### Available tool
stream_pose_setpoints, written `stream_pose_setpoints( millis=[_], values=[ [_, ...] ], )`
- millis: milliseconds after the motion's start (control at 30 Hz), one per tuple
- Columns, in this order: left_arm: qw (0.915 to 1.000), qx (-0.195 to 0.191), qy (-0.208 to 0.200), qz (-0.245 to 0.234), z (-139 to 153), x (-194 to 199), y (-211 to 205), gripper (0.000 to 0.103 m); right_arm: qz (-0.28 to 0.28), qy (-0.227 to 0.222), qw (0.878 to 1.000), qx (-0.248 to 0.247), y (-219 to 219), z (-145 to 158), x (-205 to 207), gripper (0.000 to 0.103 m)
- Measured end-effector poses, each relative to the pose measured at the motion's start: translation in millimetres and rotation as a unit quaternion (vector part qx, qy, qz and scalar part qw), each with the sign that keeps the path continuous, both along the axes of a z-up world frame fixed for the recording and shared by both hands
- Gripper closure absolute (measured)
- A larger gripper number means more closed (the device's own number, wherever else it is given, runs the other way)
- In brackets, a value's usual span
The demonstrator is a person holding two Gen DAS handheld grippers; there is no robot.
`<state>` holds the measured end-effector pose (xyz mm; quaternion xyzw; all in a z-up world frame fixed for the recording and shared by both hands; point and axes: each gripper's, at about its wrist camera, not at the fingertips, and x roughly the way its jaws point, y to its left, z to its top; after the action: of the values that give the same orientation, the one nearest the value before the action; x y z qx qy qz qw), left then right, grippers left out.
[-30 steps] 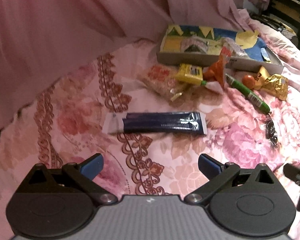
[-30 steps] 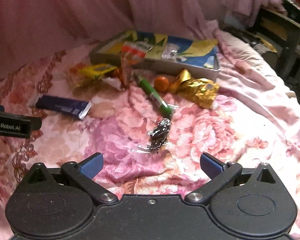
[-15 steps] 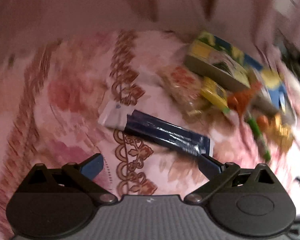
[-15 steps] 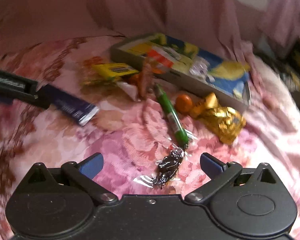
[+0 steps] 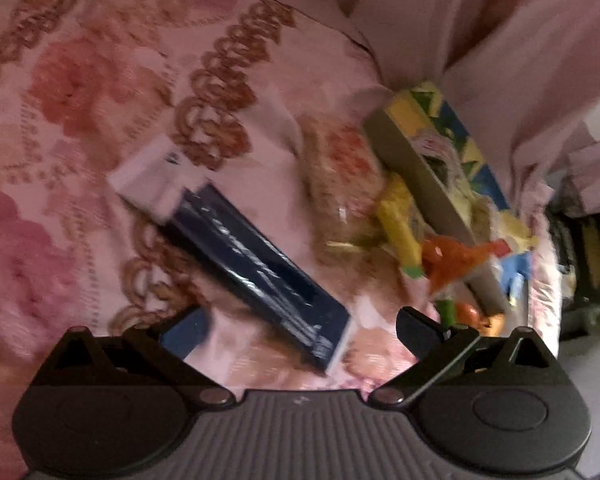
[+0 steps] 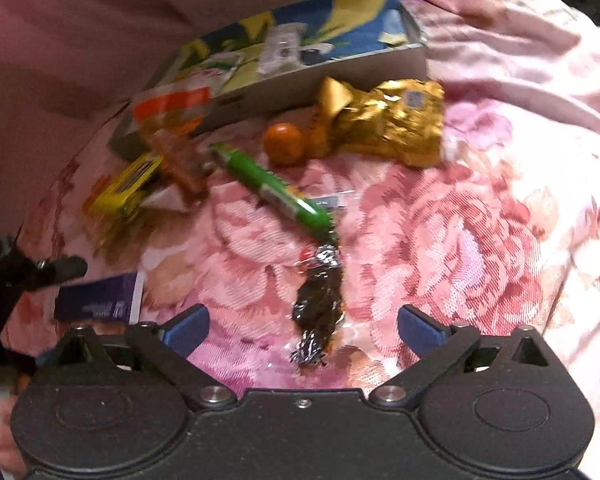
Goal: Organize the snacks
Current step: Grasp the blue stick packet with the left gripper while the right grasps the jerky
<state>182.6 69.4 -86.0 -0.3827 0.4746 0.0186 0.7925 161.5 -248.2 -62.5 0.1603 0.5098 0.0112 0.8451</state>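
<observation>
A long dark blue snack packet [image 5: 256, 276] lies slanted on the flowered bedspread, its lower end between the fingers of my left gripper [image 5: 300, 332], which is open and not touching it. My right gripper [image 6: 302, 332] is open, its jaws closing, over a small dark snack in clear wrap [image 6: 320, 308] that lies between the fingers, untouched. Beyond it lie a green stick packet [image 6: 276, 192], a small orange [image 6: 284, 144], a gold foil bag [image 6: 396, 120] and a yellow packet [image 6: 128, 188]. The shallow grey box [image 6: 332, 76] with a colourful lining stands at the back.
Pink curtain cloth [image 5: 480, 20] hangs behind the bedspread [image 6: 460, 240]. An orange wrapper [image 5: 452, 256] and a clear bag of biscuits [image 5: 340, 184] lean by the box [image 5: 416, 168]. The left gripper's body [image 6: 24, 276] shows at the left edge of the right wrist view. Dark furniture [image 5: 592, 272] stands to the right.
Both grippers have sunk towards the bedspread and rolled. The blue packet now reaches between the left fingers, and the dark wrapped snack lies between the right ones.
</observation>
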Motion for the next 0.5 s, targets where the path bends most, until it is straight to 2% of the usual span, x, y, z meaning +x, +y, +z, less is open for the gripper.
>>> stream_pose_setpoints(
  millis=[200, 367, 433, 500],
  values=[
    [0.9986, -0.039, -0.01, 0.035, -7.7, 0.8, 7.2, 0.004, 0.003, 0.008, 1.0, -0.007, 5.4, -7.9, 5.6, 0.021],
    [0.9982, -0.032, -0.001, 0.051, -9.8, 5.5, 4.3, 0.008, 0.012, 0.012, 0.999, -0.029, 12.1, -11.9, 7.2, 0.022],
    [0.9978, -0.027, 0.003, 0.06, -11.3, 9.3, 2.7, 0.012, 0.016, 0.011, 0.999, -0.034, 13.8, -12.1, 7.0, 0.022],
    [0.9973, -0.016, 0.008, 0.072, -11.6, 9.2, 0.6, 0.024, 0.019, 0.01, 0.999, -0.04, 15.1, -12.2, 7.3, 0.022]
  ],
)
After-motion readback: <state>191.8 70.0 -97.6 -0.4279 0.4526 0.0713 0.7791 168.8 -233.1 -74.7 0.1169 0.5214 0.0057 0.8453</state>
